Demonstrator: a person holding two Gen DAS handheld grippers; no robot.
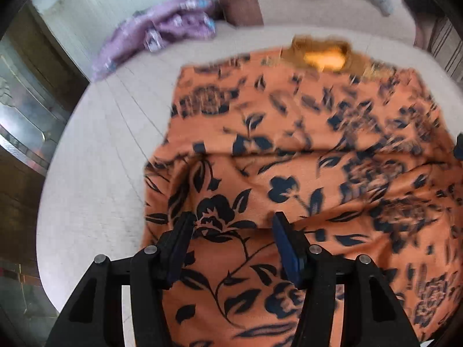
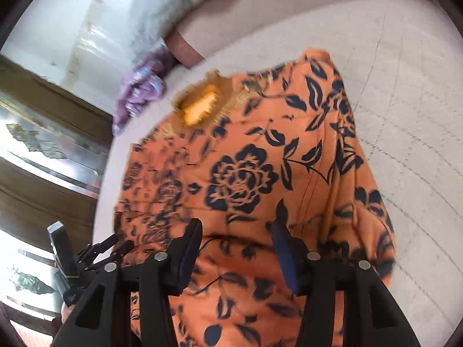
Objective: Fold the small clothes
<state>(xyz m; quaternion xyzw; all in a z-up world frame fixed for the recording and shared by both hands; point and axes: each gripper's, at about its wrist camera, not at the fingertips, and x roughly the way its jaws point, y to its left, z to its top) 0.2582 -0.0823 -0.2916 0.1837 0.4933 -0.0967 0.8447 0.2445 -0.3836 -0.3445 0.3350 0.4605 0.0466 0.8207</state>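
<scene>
An orange garment (image 1: 289, 159) with dark blue flowers lies spread on a beige sofa seat (image 1: 95, 150), its neckline (image 1: 324, 55) at the far end. My left gripper (image 1: 233, 219) is open and empty, its fingers hovering over the garment's near left part. In the right wrist view the same garment (image 2: 246, 173) fills the middle, neckline (image 2: 199, 107) at upper left. My right gripper (image 2: 235, 227) is open and empty above the garment's near part. The left gripper (image 2: 69, 260) shows at the left edge of that view.
A crumpled purple garment (image 1: 162, 31) lies at the back left of the sofa, also in the right wrist view (image 2: 139, 89). A brown cushion (image 1: 240, 5) stands against the backrest. A wooden glass-fronted cabinet (image 1: 26, 110) is at the left. Bare seat (image 2: 405, 115) lies right of the garment.
</scene>
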